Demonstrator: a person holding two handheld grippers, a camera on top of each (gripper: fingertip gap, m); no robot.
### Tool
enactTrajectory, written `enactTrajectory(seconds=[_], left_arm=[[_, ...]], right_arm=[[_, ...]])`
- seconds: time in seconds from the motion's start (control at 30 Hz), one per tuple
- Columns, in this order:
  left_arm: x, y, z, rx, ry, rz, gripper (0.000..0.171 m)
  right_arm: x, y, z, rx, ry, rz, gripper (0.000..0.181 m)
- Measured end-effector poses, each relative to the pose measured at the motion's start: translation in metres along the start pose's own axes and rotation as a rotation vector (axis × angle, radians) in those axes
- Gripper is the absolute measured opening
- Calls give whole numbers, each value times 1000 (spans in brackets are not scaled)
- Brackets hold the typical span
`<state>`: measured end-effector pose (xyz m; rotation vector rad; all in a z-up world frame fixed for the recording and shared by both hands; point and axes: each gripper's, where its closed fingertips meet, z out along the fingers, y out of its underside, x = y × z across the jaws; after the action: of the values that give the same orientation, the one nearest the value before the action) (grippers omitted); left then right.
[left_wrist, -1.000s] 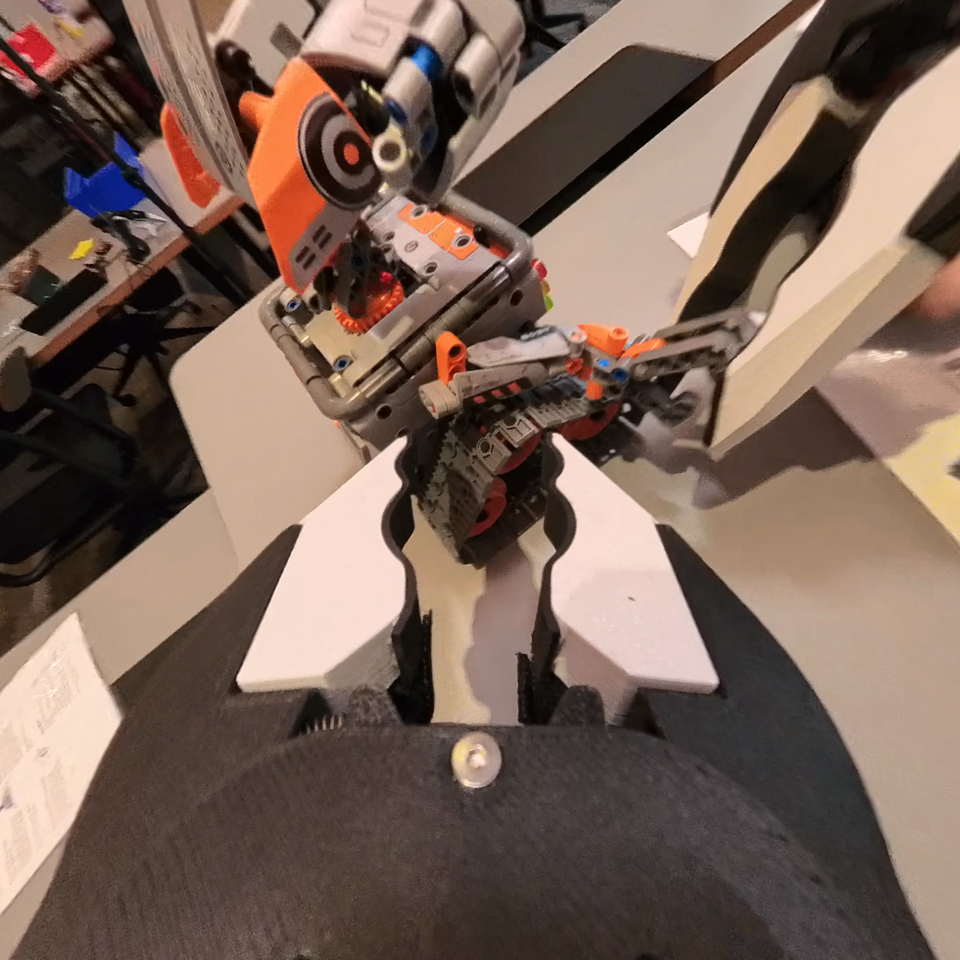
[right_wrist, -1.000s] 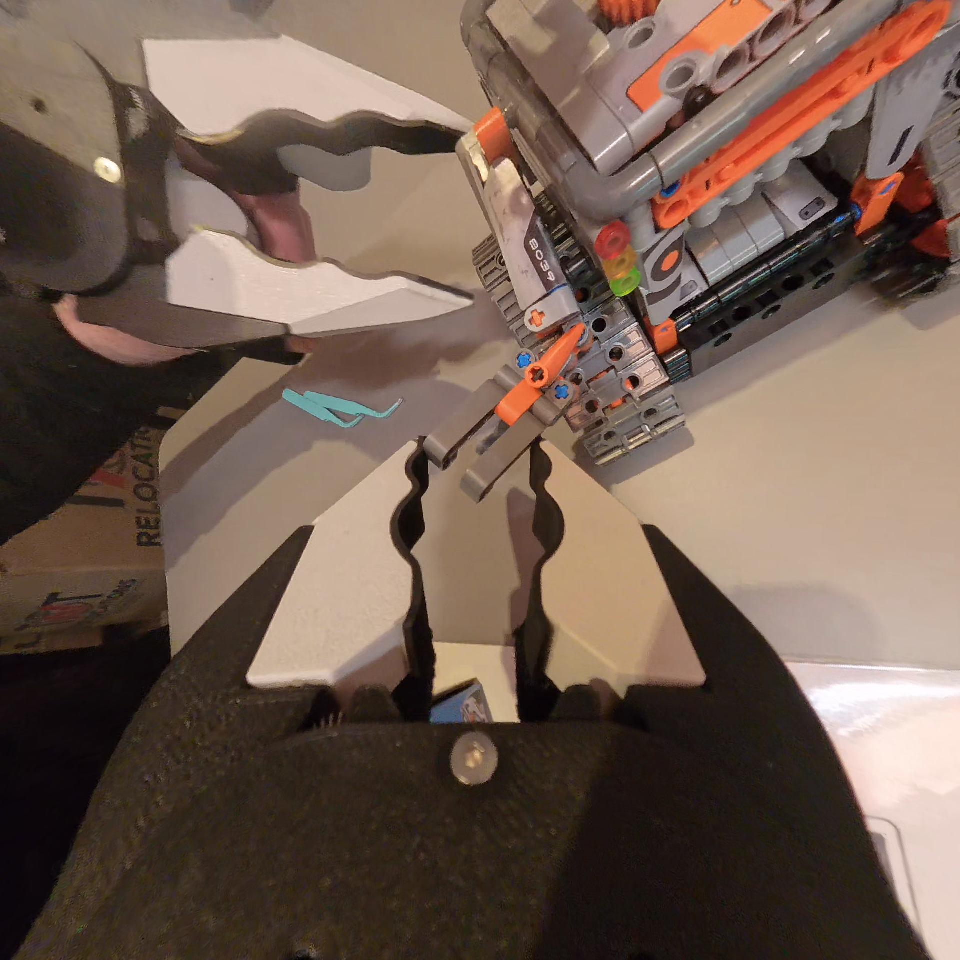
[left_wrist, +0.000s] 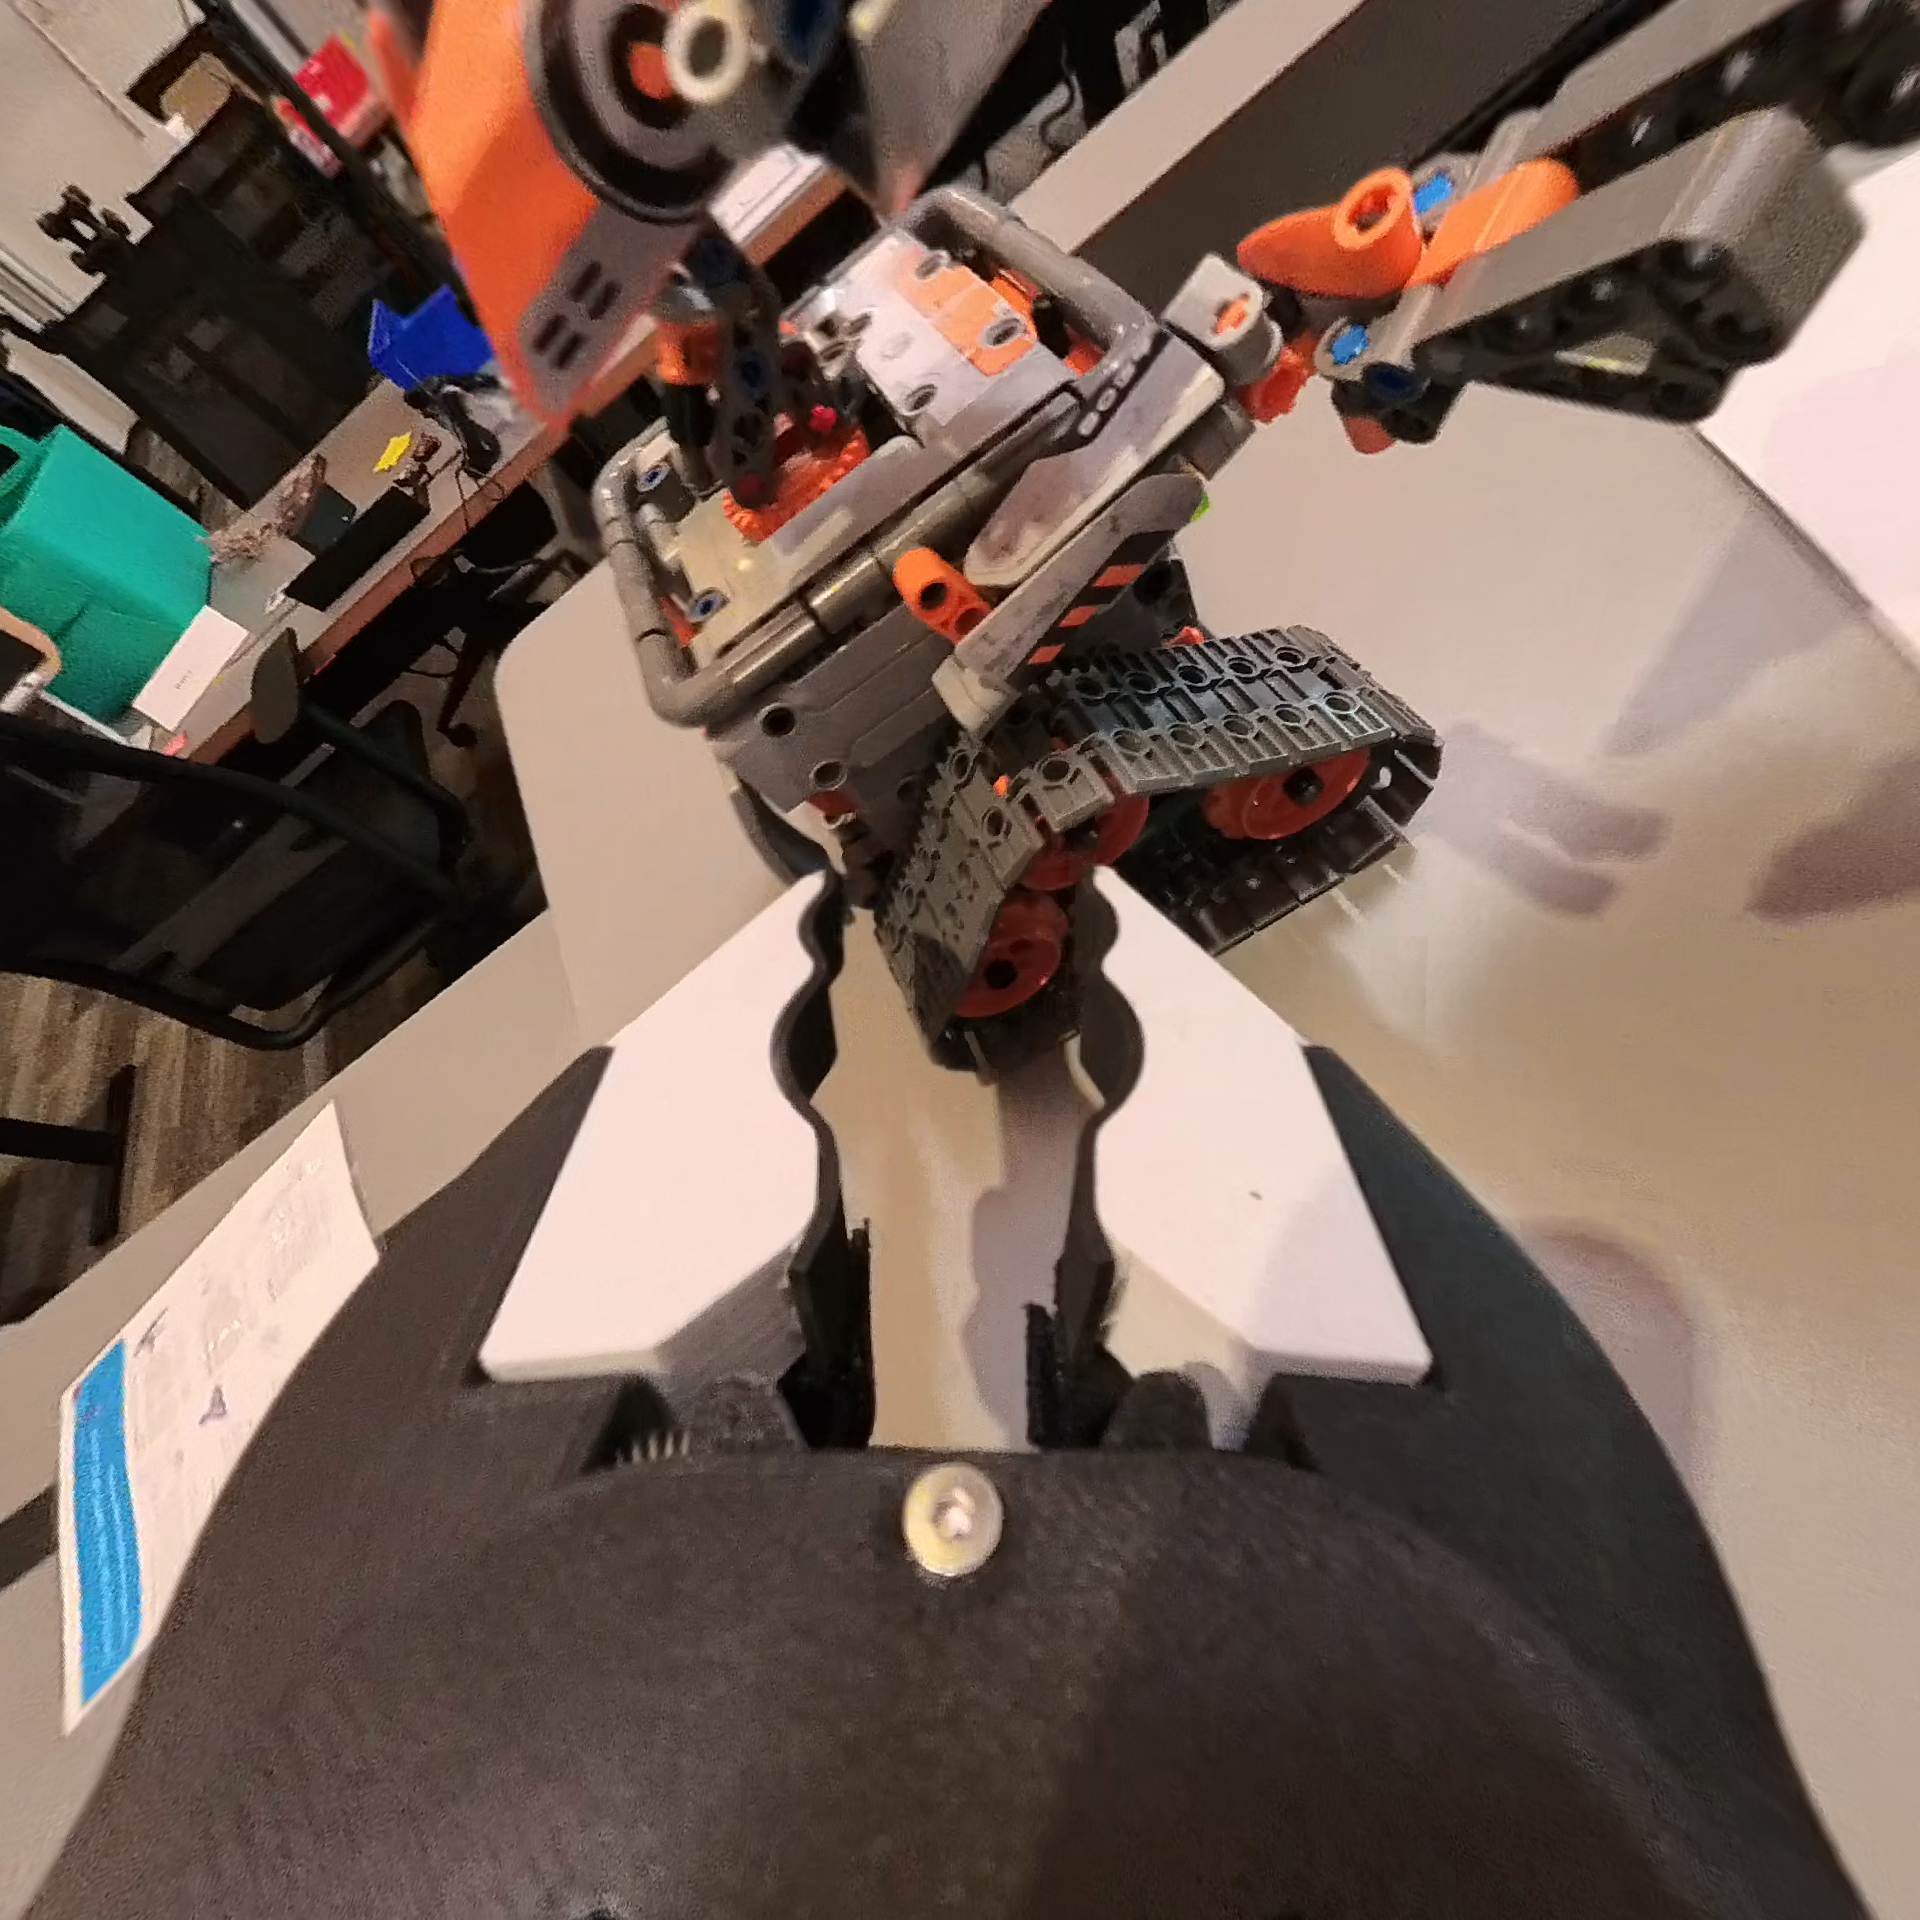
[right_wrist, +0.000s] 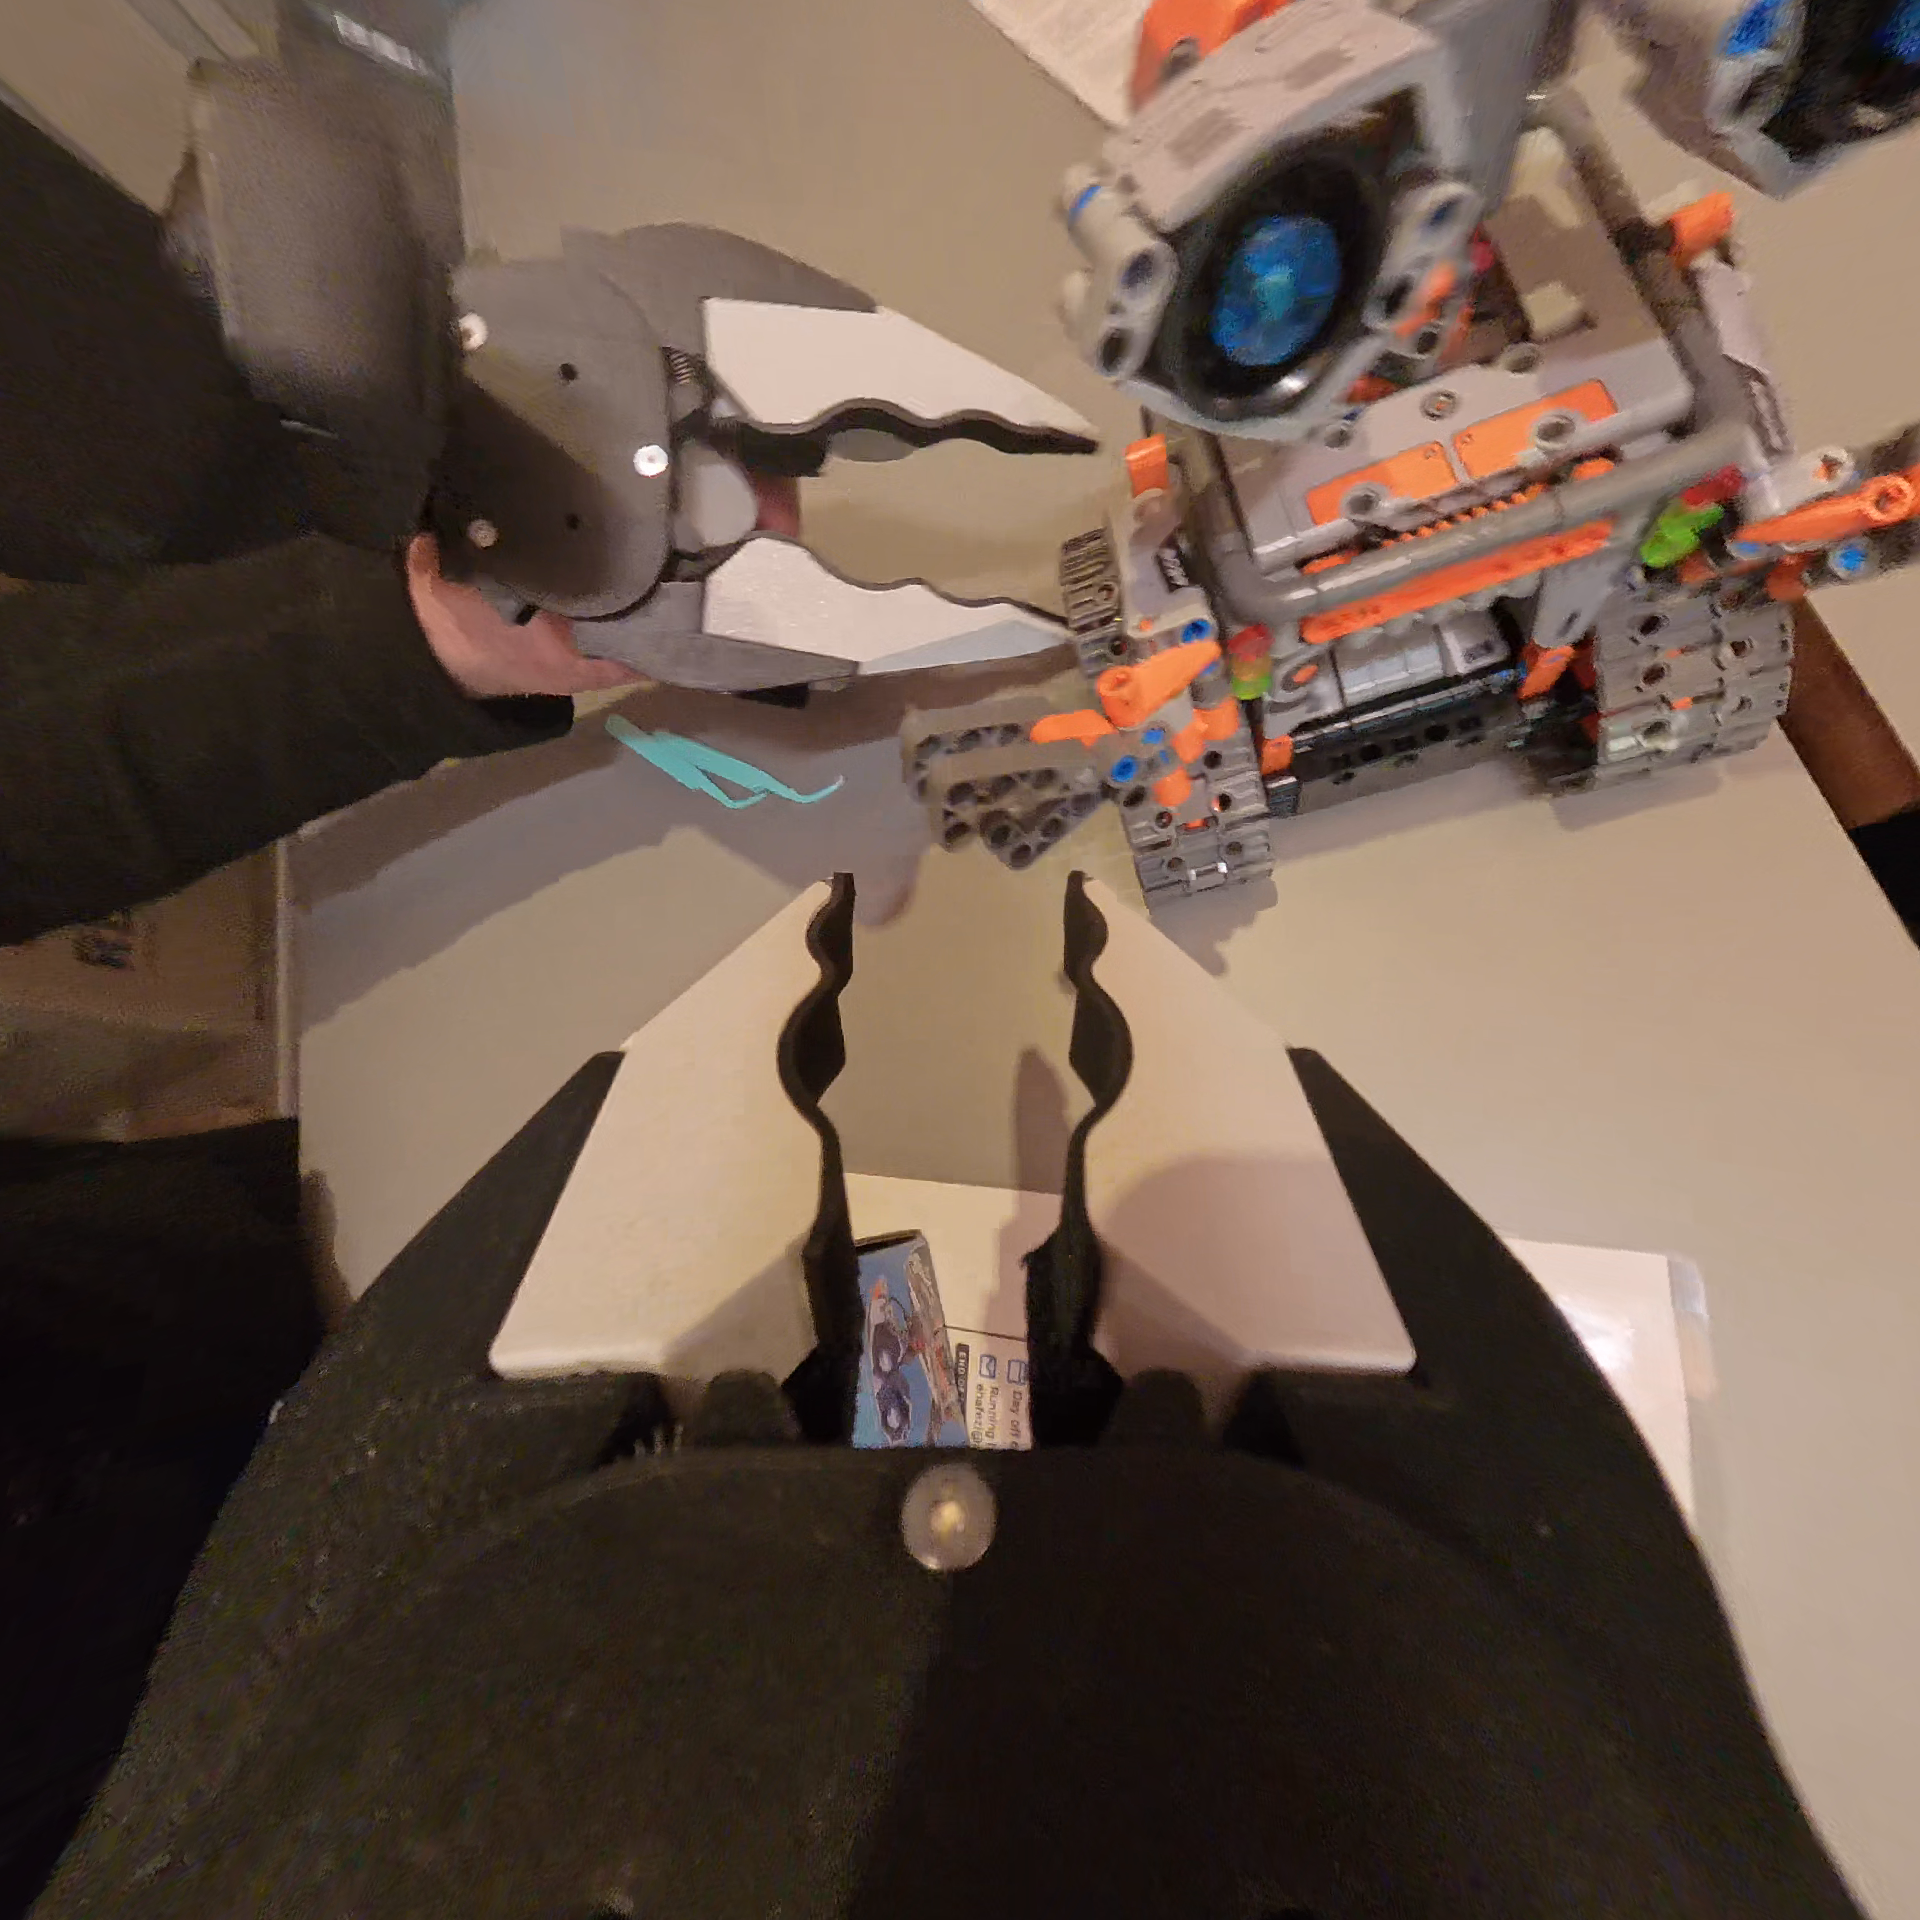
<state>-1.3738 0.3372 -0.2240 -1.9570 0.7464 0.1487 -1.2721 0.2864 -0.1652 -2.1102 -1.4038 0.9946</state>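
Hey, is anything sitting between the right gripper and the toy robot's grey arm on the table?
Nothing visible. Only bare table separates the right gripper from the toy robot's grey arm. The teal tweezers lie off to the left, clear of that line.

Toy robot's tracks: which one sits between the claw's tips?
The nearer, steeply tilted track, flanked by the left claw tips; the other track lies beyond to the right, outside them.

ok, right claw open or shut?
Open. The right claw shows bare table between its fingers, with nothing gripped; the brick robot's arm lies just beyond the tips.
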Motion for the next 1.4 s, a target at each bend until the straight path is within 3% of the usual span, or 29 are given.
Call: enactTrajectory(seconds=[0.13,0.23,0.43,0.57,0.7,0.9,1.17,1.4], left_arm=[[7,-13,-19,39,-6,5,44],[31,-44,-34,133,32,9,32],[67,-77,-34,170,124,-97,26],[63,-83,-34,177,119,-217,22],[69,-95,-38,187,92,-227,14],[70,-109,-34,190,27,-211,15],[62,-100,-46,234,21,-208,27],[23,-52,-33,88,-119,-193,62]], right_arm=[[5,-1,-4,80,-43,106,56],[1,-5,5,114,-61,117,67],[-5,-15,14,174,-236,161,83],[-3,-19,8,198,-294,172,82],[-3,-25,4,203,-349,161,83],[2,-30,4,172,-414,145,79],[3,-25,-5,159,-445,116,79],[22,-26,-19,205,-327,54,67]])
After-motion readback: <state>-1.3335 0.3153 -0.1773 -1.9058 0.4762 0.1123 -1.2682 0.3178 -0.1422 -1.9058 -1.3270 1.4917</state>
